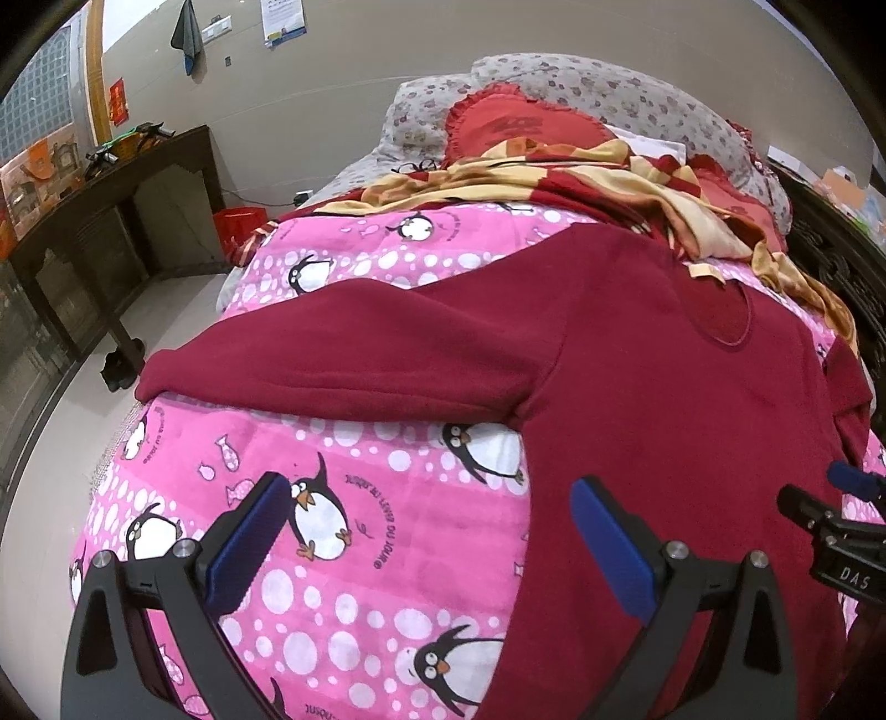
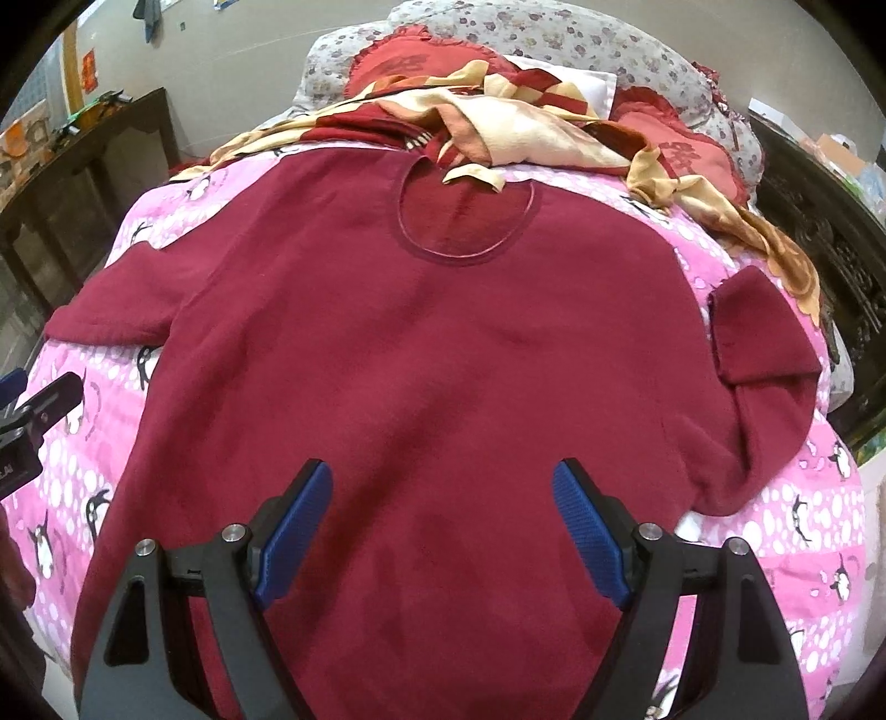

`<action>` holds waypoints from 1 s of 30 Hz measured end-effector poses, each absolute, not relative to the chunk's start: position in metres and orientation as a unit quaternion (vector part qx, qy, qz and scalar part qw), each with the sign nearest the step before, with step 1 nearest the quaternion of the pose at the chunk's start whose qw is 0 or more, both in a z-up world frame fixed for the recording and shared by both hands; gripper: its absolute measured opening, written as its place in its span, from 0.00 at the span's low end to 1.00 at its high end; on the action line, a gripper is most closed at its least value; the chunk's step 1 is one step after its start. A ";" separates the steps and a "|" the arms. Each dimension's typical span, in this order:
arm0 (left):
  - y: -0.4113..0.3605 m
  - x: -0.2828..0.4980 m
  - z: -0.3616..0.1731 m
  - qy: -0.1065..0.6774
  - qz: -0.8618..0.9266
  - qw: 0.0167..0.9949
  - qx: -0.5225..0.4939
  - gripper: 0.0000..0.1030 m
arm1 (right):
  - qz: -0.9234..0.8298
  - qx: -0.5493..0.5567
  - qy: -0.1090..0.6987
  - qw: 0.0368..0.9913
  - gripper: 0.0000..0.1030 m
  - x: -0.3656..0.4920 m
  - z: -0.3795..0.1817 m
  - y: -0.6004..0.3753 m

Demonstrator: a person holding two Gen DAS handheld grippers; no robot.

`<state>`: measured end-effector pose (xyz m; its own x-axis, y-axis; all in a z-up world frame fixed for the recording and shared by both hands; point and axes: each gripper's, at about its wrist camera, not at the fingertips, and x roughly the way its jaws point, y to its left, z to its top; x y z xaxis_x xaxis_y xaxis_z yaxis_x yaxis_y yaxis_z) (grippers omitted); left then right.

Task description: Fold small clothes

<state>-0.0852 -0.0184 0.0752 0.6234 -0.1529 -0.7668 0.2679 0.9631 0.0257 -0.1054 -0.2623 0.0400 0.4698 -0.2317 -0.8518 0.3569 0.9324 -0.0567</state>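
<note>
A dark red long-sleeved top [image 2: 443, 343] lies spread flat, front up, on a pink penguin-print blanket [image 1: 343, 554], its neckline [image 2: 468, 221] toward the far end. One sleeve [image 1: 332, 360] stretches out to the left; the other sleeve [image 2: 769, 387] is bent back on itself at the right. My left gripper [image 1: 432, 493] hovers open over the top's left side edge, one pad above blanket, one above cloth. My right gripper [image 2: 443, 482] hangs open above the top's lower middle, nothing between its pads. The right gripper's tip [image 1: 830, 509] shows at the left wrist view's right edge.
A crumpled red-and-cream cloth [image 2: 498, 111] and red heart-shaped cushions [image 1: 515, 124] lie beyond the neckline, by floral pillows [image 2: 554, 39]. A dark wooden table [image 1: 111, 221] and a red bin [image 1: 238, 227] stand on the floor at the left. A dark carved bed frame [image 2: 830, 232] borders the right.
</note>
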 end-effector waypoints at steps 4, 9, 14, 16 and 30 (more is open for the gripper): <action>-0.017 -0.080 0.073 0.420 -0.113 0.898 0.066 1.00 | -0.174 0.071 0.485 0.854 0.87 -0.099 0.035 -0.262; -0.014 -0.074 0.071 0.420 -0.108 0.899 0.068 1.00 | -0.180 0.066 0.482 0.855 0.87 -0.095 0.031 -0.261; -0.009 -0.066 0.071 0.418 -0.105 0.900 0.062 1.00 | -0.183 0.068 0.481 0.855 0.87 -0.089 0.027 -0.263; -0.007 -0.062 0.070 0.417 -0.102 0.901 0.060 1.00 | -0.185 0.068 0.479 0.855 0.87 -0.088 0.026 -0.263; 0.015 -0.040 0.069 0.419 -0.085 0.903 0.042 1.00 | -0.179 0.061 0.482 0.856 0.87 -0.076 0.020 -0.258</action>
<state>-0.0405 0.0152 0.0691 0.6341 -0.1185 -0.7641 0.1889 0.9820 0.0045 -0.0761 -0.2576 0.0203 0.4714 -0.2482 -0.8463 0.3655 0.9283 -0.0687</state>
